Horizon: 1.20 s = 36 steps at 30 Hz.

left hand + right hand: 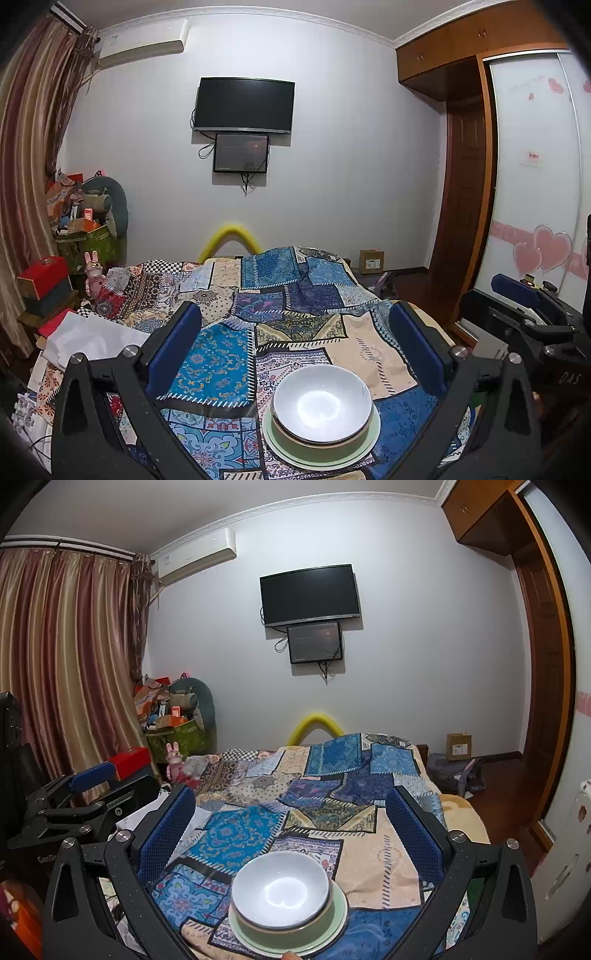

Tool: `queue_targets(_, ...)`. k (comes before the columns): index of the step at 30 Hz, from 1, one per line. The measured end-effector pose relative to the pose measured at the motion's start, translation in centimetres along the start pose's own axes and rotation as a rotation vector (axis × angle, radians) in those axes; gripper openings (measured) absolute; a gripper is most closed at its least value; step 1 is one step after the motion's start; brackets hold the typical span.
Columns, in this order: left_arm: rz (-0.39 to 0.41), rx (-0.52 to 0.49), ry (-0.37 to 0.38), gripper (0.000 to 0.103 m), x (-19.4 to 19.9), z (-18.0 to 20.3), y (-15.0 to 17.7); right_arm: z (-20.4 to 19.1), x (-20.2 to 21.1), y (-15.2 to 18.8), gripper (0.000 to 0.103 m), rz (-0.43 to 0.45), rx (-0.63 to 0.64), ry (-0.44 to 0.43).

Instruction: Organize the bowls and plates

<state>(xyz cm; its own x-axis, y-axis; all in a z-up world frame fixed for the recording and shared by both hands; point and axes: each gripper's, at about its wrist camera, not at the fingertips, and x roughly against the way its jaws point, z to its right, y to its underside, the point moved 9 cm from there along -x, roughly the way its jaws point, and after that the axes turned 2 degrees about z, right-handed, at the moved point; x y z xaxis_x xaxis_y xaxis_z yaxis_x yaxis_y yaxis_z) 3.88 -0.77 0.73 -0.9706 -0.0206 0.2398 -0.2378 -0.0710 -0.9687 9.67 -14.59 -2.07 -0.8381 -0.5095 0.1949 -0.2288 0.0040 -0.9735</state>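
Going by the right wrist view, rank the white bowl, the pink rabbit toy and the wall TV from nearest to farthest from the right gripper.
1. White bowl: nested in the stack on the bed, just below the right gripper, between its open fingers.
2. Pink rabbit toy: left, beside the bed's far end.
3. Wall TV: mounted high on the far wall.

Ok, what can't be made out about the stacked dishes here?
- Pale green plate: how many plates, both views; the bowls cover it.
- Olive-green bowl: inside hidden by the white bowl nested in it.
- Plate's near rim: cut by the frame edge, right wrist view.
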Motion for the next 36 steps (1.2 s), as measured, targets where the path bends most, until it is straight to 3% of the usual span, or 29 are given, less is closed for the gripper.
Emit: queue_targets(36,0.0,-0.003,0.014,0.103,0.02,0.17,0.43,0.11,-0.1,-0.07,0.103,-0.003,-0.001,-0.004)
